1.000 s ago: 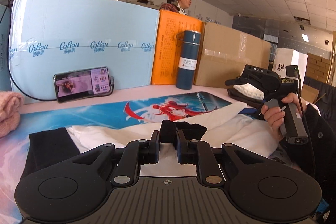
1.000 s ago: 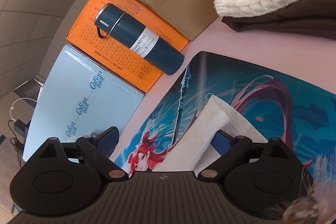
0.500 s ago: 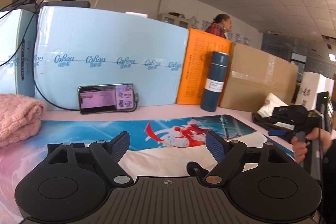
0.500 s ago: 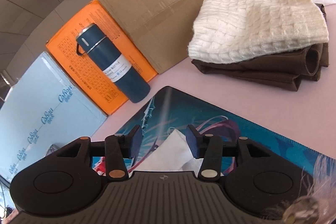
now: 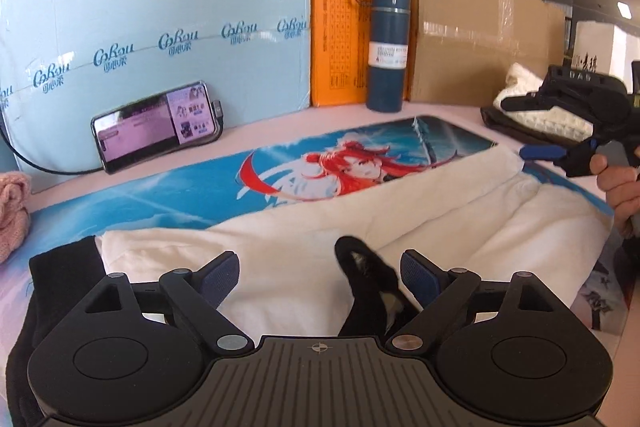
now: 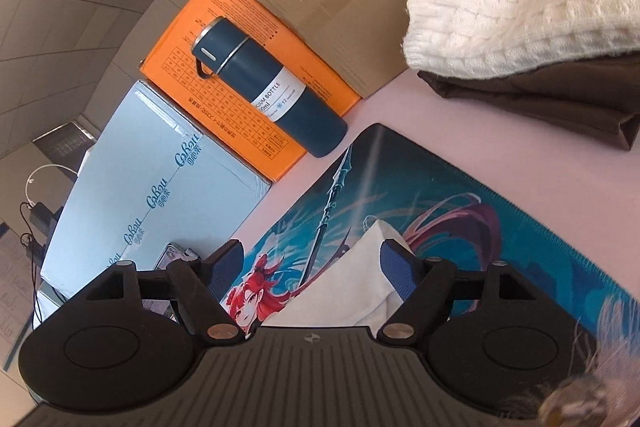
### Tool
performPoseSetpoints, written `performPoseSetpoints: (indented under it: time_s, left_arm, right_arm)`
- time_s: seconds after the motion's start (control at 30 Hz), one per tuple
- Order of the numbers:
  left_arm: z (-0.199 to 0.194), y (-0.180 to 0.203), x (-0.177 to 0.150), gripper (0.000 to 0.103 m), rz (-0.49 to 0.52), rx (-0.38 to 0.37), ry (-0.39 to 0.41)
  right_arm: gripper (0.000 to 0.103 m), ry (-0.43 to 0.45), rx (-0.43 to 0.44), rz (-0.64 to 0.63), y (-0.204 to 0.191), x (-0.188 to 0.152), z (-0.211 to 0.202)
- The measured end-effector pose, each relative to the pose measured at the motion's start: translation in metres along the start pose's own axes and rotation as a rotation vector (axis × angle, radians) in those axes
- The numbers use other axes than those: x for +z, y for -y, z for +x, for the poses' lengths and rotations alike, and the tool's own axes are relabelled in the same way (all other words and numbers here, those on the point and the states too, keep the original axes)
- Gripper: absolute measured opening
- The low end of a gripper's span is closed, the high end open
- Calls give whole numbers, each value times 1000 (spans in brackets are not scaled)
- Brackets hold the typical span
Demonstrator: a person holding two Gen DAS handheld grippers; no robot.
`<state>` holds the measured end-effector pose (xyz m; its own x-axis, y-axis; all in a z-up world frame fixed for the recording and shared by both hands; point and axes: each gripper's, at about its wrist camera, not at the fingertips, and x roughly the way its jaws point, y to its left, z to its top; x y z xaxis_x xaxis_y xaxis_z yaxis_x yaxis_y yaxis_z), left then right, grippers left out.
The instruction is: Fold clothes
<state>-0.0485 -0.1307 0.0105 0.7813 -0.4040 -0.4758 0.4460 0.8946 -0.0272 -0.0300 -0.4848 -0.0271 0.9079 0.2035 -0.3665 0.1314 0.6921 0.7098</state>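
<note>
The garment (image 5: 320,247), white with black trim, is spread on the printed mat (image 5: 192,195) on the counter (image 5: 280,125), just ahead of the left tongs (image 5: 320,277); these tongs are seen wide, having just been opening, and a black strip (image 5: 368,279) lies loose between the pads, gripped by neither. The right tongs (image 6: 312,269) are also parted, having just been opening; a white fold of the garment (image 6: 352,291) is seen between them, close to the right pad, and no pressing is shown. In the left view the right tongs (image 5: 560,147) are held by a hand (image 5: 618,187) at the garment's far end. A bottle (image 5: 388,47) is stood before an orange box (image 5: 340,27); a phone (image 5: 156,125) is leaned on a blue panel (image 5: 160,19); folded clothes (image 6: 528,39) are stacked at the right.
</note>
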Motion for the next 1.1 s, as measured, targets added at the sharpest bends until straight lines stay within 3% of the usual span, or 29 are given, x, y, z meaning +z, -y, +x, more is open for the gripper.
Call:
performPoseSetpoints:
  time_s: [0.1, 0.23, 0.37, 0.47, 0.6, 0.67, 0.8, 0.87, 0.9, 0.93, 0.97, 1.0, 1.1]
  left_arm:
    - [-23, 20, 7, 95, 30, -65, 103]
    - [-28, 78, 0, 96, 229, -128, 143]
    - [-15, 137, -18, 96, 483, -99, 119]
    - [-2, 164, -27, 96, 580, -122, 72]
    - [18, 187, -27, 96, 627, -130, 38]
    - [28, 197, -22, 96, 644, -131, 38]
    - [55, 222, -14, 96, 663, -135, 65]
    - [65, 230, -11, 96, 676, -122, 72]
    - [67, 232, -11, 83, 684, -130, 58]
    - [70, 234, -11, 46, 693, -139, 45]
    - [72, 236, -11, 26, 701, -148, 31]
    - [74, 237, -11, 13, 705, -155, 23]
    - [70, 229, -9, 10, 672, -164, 41]
  right_arm:
    - [78, -4, -29, -82, 6, 15, -5]
    - [78, -100, -27, -246, 12, 28, 16]
    - [78, -180, 32, -339, 10, 31, 41]
    - [75, -246, 50, -402, 6, 27, 56]
    - [74, -242, 82, -456, 4, 17, 59]
    - [57, -250, 96, -460, 4, 16, 59]
    - [43, -271, 115, -443, 8, 17, 60]
    - [26, -279, 122, -439, 9, 18, 59]
    - [24, -282, 127, -440, 9, 18, 59]
    - [19, -281, 140, -447, 9, 17, 58]
    - [17, -280, 152, -453, 8, 16, 56]
    - [17, -277, 164, -458, 7, 16, 55]
    - [14, -257, 172, -458, 7, 16, 51]
